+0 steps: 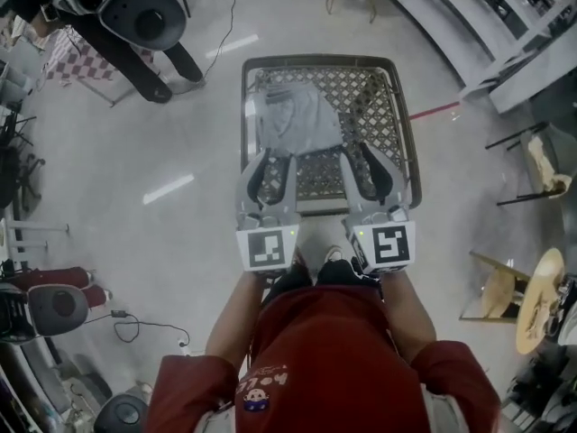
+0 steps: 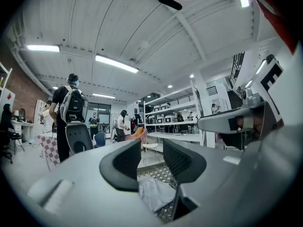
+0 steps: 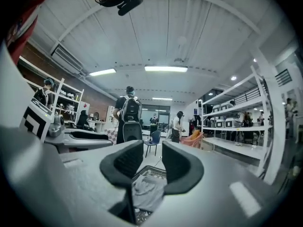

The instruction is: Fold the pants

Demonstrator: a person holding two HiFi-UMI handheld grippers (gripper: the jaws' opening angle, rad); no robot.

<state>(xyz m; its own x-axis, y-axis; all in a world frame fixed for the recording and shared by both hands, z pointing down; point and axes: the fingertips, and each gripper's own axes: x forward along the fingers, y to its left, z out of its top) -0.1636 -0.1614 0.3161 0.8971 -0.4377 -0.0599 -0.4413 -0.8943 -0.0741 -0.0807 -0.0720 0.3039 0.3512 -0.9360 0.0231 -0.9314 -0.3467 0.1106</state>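
Observation:
The grey pants [image 1: 297, 120] lie folded into a small bundle on the far-left part of a small table [image 1: 383, 115] with a patterned lattice top. Both grippers are held level near the person's body, above the table's near edge and short of the pants. My left gripper [image 1: 273, 171] is open with nothing between its jaws. My right gripper [image 1: 362, 168] is also open and empty. In the left gripper view the pants [image 2: 152, 193] show below and past the left gripper [image 2: 151, 162]. In the right gripper view the pants [image 3: 147, 190] lie below the right gripper [image 3: 152, 163].
A person in dark clothes [image 1: 135, 57] stands beyond the table's far-left corner beside a grey office chair [image 1: 144, 12]. Wooden stools [image 1: 532, 300] stand at the right, and a cable [image 1: 135, 327] lies on the floor at the left. Shelving racks [image 3: 236, 126] line the room's right side.

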